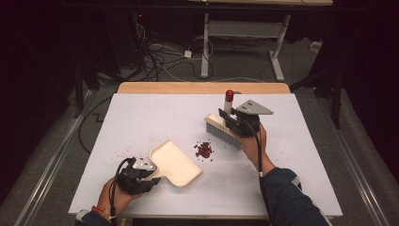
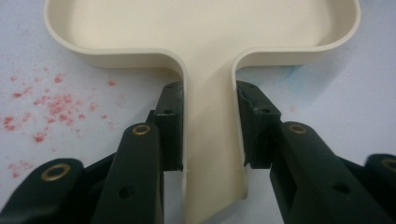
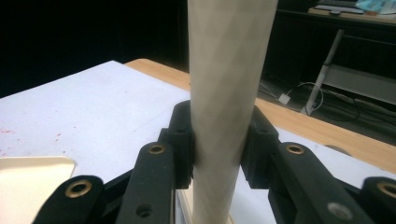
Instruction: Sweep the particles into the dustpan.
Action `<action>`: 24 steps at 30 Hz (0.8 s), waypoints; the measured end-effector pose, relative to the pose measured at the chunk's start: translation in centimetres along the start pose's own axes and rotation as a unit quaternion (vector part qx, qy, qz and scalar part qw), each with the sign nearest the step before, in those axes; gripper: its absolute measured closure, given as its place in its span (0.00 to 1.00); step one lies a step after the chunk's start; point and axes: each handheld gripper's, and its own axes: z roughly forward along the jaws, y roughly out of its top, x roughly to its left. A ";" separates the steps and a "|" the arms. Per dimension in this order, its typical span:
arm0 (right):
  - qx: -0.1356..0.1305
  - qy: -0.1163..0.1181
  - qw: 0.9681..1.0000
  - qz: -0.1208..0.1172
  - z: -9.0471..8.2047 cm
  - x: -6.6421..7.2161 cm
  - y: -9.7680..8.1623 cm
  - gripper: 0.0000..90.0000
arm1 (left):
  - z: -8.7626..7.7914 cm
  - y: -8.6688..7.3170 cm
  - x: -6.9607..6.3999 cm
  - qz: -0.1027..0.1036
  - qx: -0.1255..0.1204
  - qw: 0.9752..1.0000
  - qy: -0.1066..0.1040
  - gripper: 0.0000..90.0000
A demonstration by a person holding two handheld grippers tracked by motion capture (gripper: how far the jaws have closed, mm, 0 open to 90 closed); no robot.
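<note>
From the high view, the sweeping isn't finished: a small heap of dark red bits (image 1: 203, 150) lies loose on the white bench (image 1: 141, 117), midway between brush and pan, toward the near edge. The cream dustpan (image 1: 174, 164) sits flat near the near-left corner, its shallow tray bare. The left gripper (image 1: 151, 175) has its handle; the right gripper (image 1: 234, 123) carries the brush (image 1: 223, 130), grey bristles down, red-capped handle up.

Left gripper view now: the jaws are clamped on the dustpan's (image 2: 205, 28) flat, smooth plastic handle, rounded rim beyond. Faint pink dust (image 2: 46, 102) speckles the bench surface.

Right gripper view: the jaws are closed around the brush's pale, round, matt handle (image 3: 226, 93), which stands upright. My guess: the sweep into the pan remains to be done.
</note>
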 end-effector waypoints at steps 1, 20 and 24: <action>0.001 0.000 1.000 -0.009 0.1 0.4 0.1 0.78 | 0.1 0.1 -0.1 -0.003 -0.001 1.000 0.000 0.71; 0.001 0.054 0.998 -0.031 -0.9 6.5 -0.8 0.76 | 1.3 1.8 -1.2 0.006 -0.002 1.000 -0.009 0.71; -0.003 0.070 0.997 -0.028 -1.4 8.0 -0.9 0.76 | 1.4 1.9 -1.2 -0.001 -0.006 1.000 -0.010 0.71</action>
